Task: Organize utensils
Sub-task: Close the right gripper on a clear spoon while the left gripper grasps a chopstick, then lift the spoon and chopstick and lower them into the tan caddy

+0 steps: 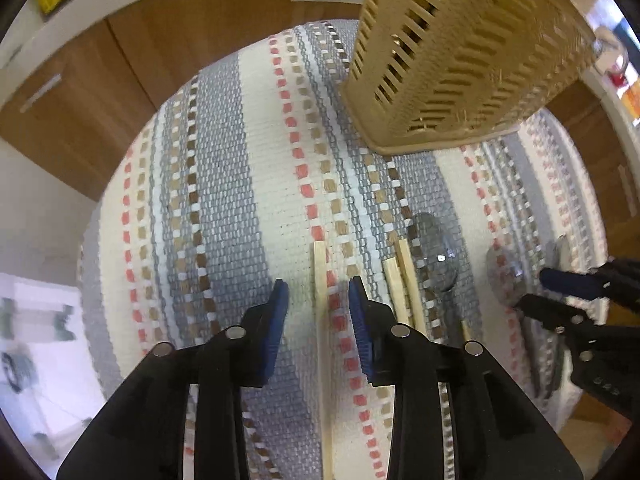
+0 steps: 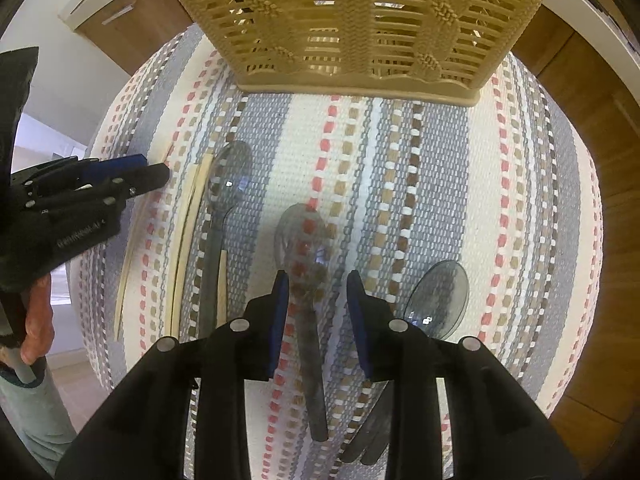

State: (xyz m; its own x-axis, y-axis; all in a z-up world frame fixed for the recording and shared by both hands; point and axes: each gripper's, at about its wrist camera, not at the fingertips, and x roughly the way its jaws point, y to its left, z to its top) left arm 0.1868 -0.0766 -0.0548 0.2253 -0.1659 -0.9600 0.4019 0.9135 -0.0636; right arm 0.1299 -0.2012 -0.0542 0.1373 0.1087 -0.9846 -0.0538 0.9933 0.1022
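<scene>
Left gripper [image 1: 318, 296] wide, straddling a chopstick [image 1: 320, 276]; right gripper [image 2: 316, 292] wide over a spoon [image 2: 304, 256] — both lined up for pickup (basket [image 2: 360, 40] ahead).

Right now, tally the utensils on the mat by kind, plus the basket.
Translucent grey plastic spoons: 3
Wooden chopsticks: 4 visible
Tan slotted basket: 1
Total: 8 things on the striped woven mat
</scene>
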